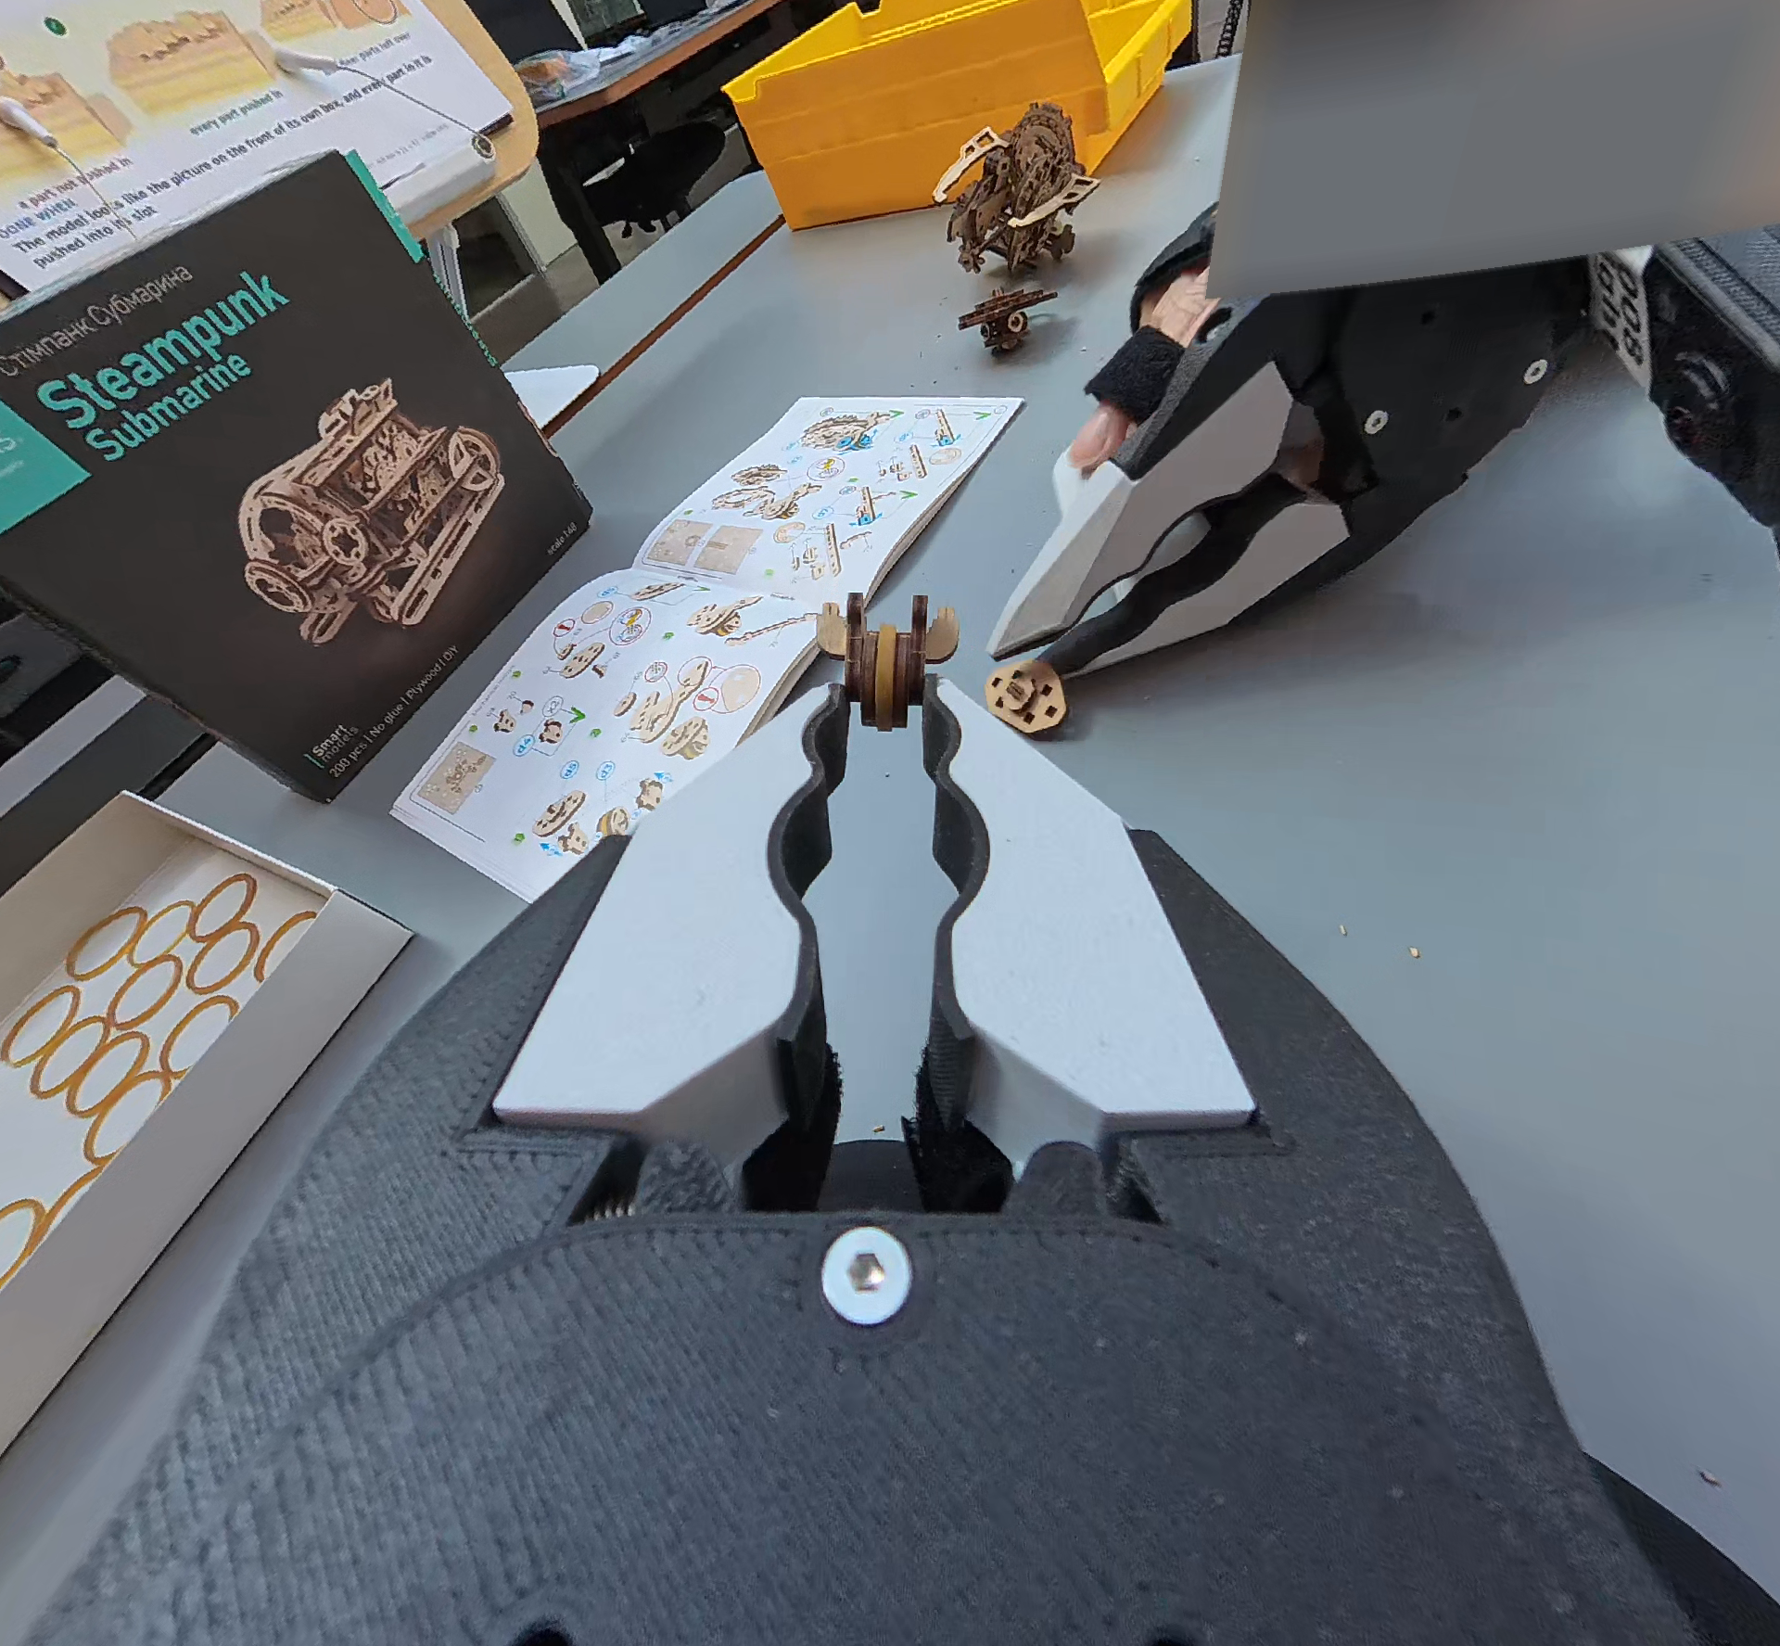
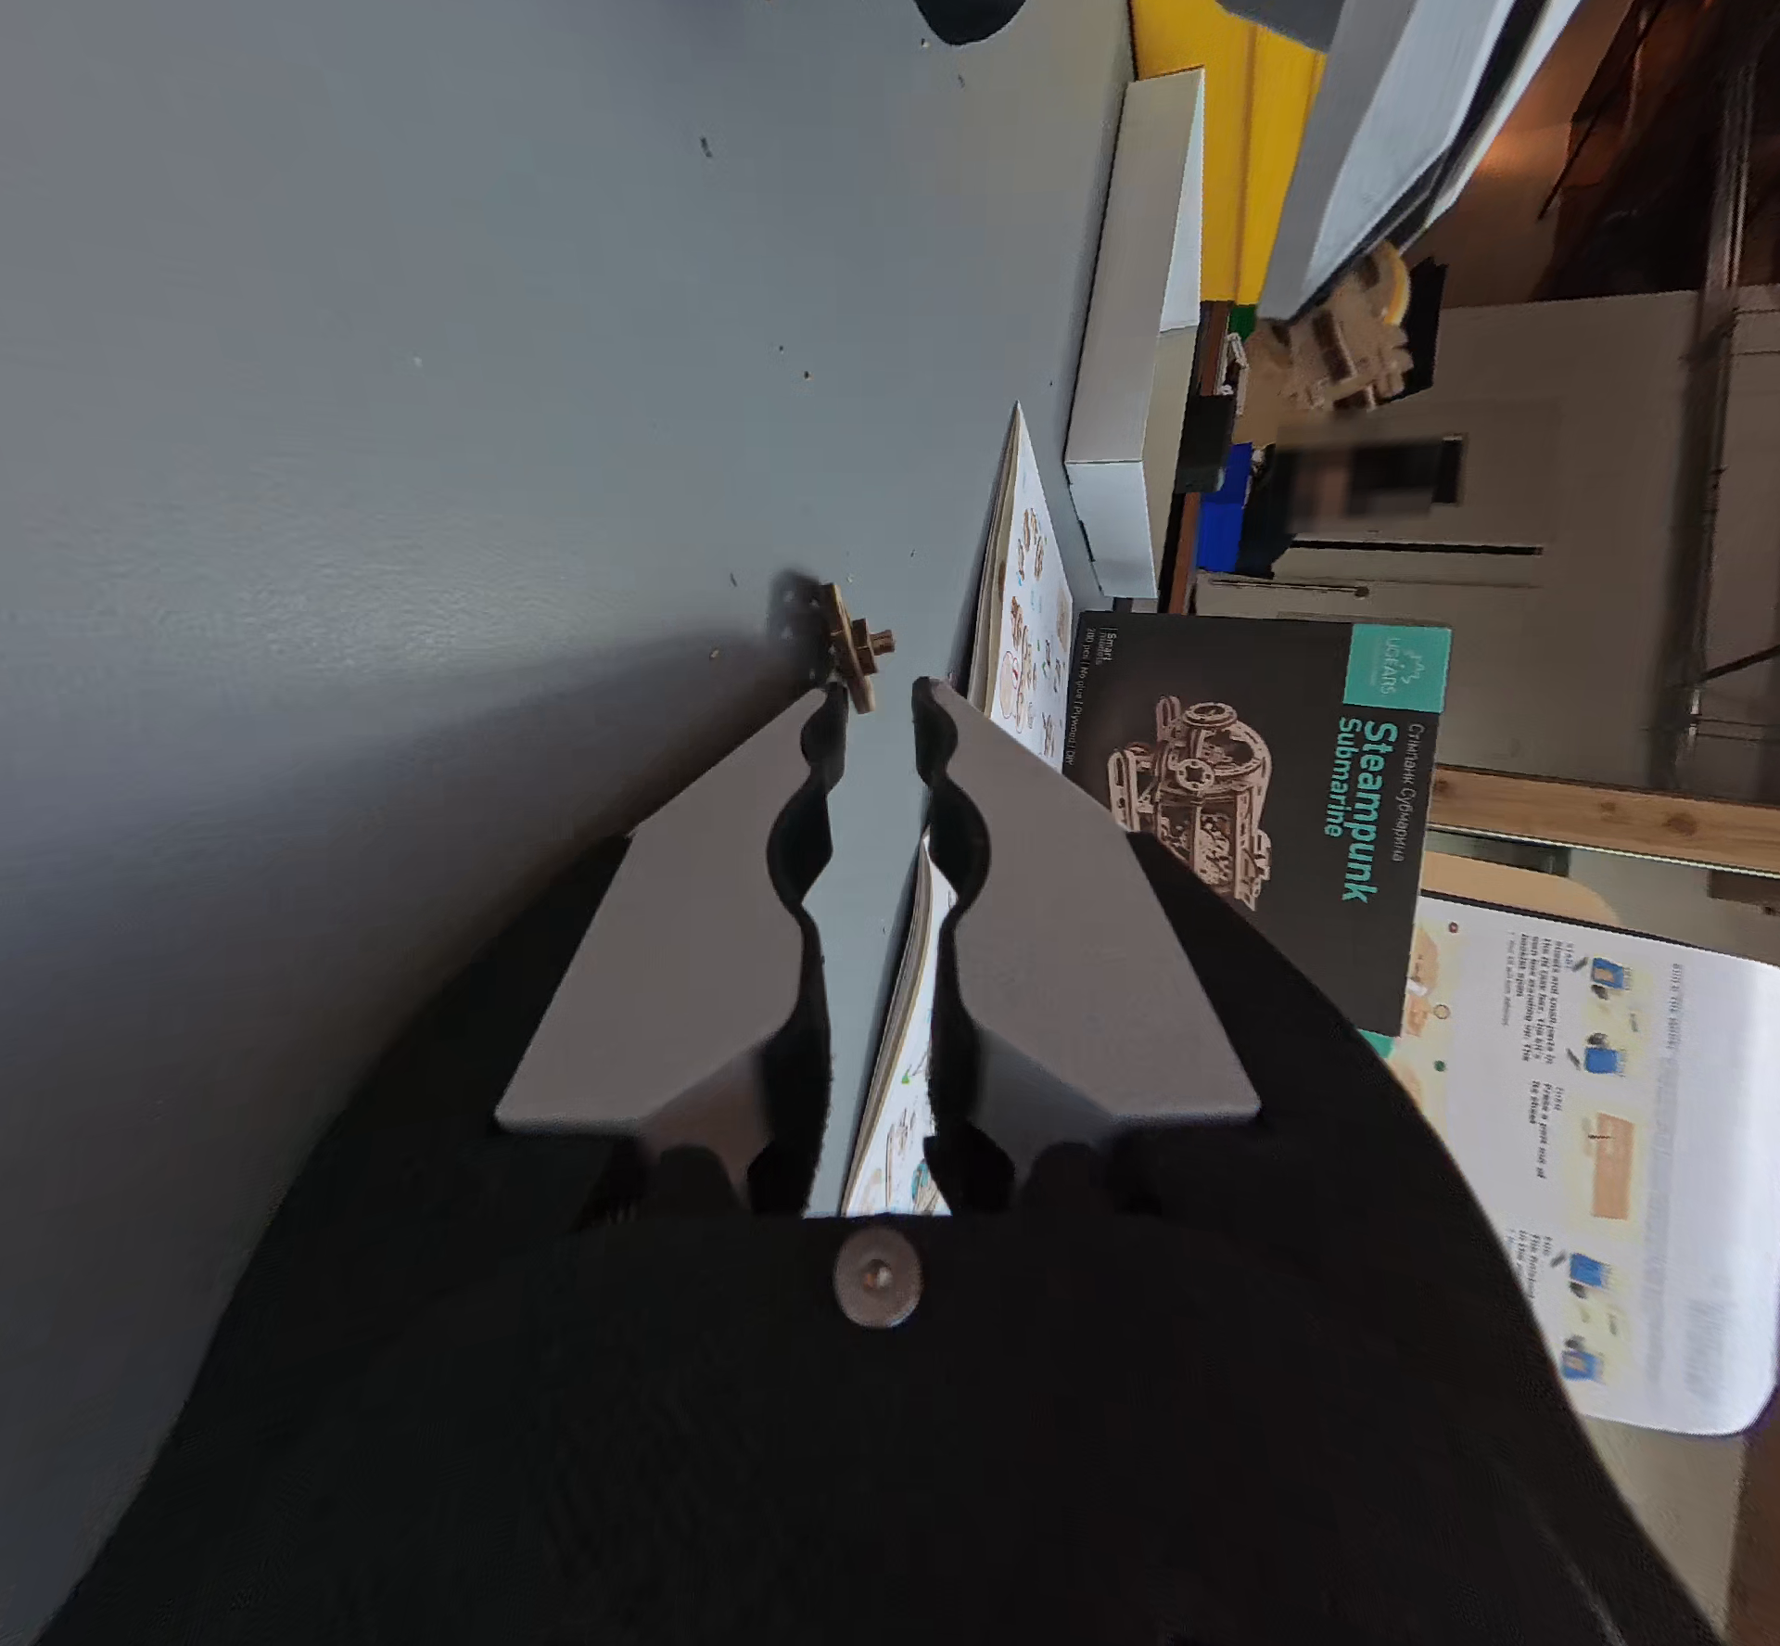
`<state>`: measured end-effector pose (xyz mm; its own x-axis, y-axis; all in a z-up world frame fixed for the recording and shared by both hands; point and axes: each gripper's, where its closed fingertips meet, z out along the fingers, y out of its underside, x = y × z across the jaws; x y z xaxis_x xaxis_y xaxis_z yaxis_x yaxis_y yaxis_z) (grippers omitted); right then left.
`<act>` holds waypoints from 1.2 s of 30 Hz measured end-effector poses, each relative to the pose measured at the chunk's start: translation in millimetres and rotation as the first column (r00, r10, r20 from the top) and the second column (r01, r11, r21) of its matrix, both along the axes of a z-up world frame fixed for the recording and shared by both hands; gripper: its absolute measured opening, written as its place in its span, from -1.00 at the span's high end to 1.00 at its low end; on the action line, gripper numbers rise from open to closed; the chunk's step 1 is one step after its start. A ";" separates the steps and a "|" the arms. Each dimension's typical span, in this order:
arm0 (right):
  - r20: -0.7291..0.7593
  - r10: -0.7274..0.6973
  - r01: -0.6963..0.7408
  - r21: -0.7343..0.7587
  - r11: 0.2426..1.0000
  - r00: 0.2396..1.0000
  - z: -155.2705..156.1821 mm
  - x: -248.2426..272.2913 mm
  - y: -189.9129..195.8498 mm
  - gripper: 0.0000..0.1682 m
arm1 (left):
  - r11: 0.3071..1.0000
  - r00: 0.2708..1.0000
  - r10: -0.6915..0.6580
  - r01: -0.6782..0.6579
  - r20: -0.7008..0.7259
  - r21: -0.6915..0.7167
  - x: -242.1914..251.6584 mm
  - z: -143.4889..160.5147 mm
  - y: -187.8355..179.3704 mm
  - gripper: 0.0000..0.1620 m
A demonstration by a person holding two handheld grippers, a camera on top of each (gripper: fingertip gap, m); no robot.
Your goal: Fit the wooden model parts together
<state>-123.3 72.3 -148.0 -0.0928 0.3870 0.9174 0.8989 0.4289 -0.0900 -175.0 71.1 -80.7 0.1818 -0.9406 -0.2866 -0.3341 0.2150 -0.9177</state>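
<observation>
Wood fills my left claw [image 1: 886, 692]: a small spool [image 1: 884, 670] of stacked discs with two prongs on top, pinched at the very tips, just above frame centre in the left wrist view. The fingers are nearly closed on it, with a narrow gap running back between the pads.

My right claw [image 1: 1026, 656] comes in from the right side of that same view, tips down at the grey table [image 1: 1348, 829]. A flat disc [image 1: 1027, 700] with square holes lies just beside those tips, right of the spool. In the right wrist view the picture is turned on its side: the right claw [image 2: 872, 696] is slightly parted and holds nothing, and the disc [image 2: 848, 646], with a short peg sticking out of it, sits at the tip of the left-hand finger. Whether that finger touches it, I cannot tell.

Behind the spool, an open booklet [image 1: 732, 627] lies flat at centre. A dark box [image 1: 289, 482] stands at left, and a white tray [image 1: 356, 954] of tan rings [image 1: 125, 1022] sits at lower left. At upper centre-right, a built model [image 1: 1016, 188] stands before a yellow bin [image 1: 963, 68], with a small wooden piece [image 1: 1007, 320] just below it.
</observation>
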 end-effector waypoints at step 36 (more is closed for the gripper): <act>-0.071 0.200 -0.147 -0.907 0.395 0.977 -7.4 -8.4 -20.4 0.89 | 1.000 0.998 -0.018 0.019 0.067 -0.020 -6.1 6.5 -2.1 0.84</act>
<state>-131.7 51.9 -155.5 -0.2878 0.9570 0.0366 0.8293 0.2681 -0.4903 -181.1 69.0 -74.2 0.1825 -0.9496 -0.2549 -0.2679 0.2014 -0.9422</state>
